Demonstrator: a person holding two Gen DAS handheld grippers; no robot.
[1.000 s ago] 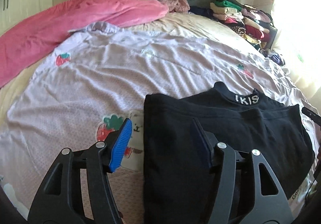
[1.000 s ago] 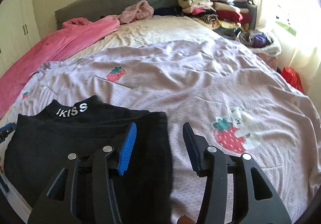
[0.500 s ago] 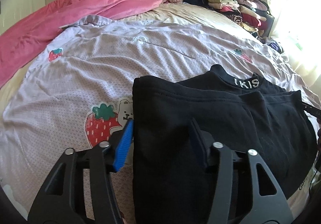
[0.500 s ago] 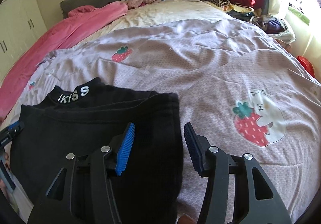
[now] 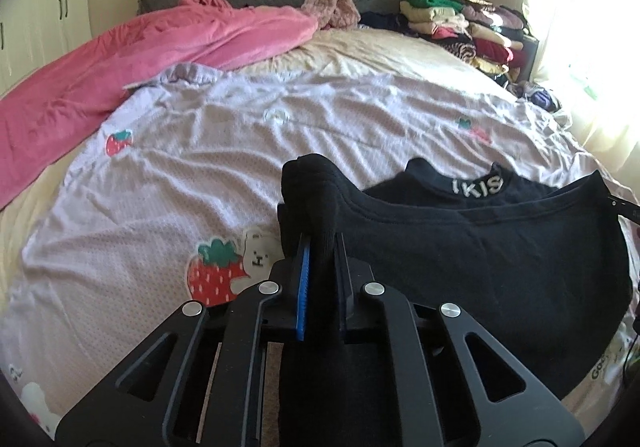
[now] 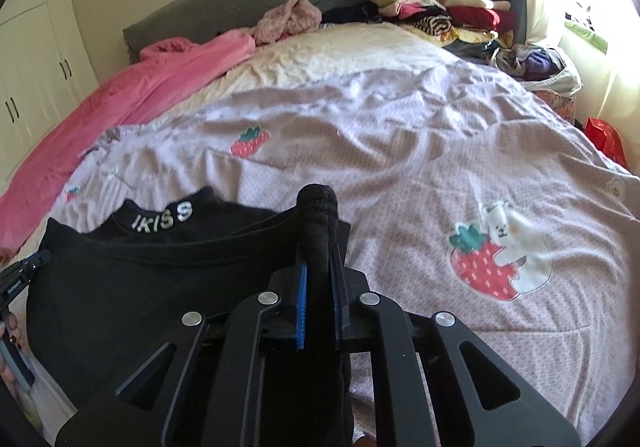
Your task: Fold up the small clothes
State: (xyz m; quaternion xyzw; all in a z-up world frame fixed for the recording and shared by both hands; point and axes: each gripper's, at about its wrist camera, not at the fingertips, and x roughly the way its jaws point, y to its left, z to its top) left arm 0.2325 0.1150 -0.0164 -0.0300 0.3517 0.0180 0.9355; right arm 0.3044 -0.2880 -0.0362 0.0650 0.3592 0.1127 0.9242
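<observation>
At the near edge of the bed, my left gripper and right gripper, gaping a second ago, now clamp the black top by its near corners, ready to fold.

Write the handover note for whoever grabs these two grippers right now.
Left gripper: jaws shut on the left near corner of the black top.
Right gripper: jaws shut on the right near corner of the same top.
Where things are: the top lies on the lilac strawberry quilt, collar with white lettering pointing away; both pinched corners are bunched up above the fabric.
Done: sides look already folded in; both near corners gripped.
Left: probably carry the gripped edge toward the collar to fold it in half, release, smooth, then set it with the folded pile at the bed's far right.
</observation>
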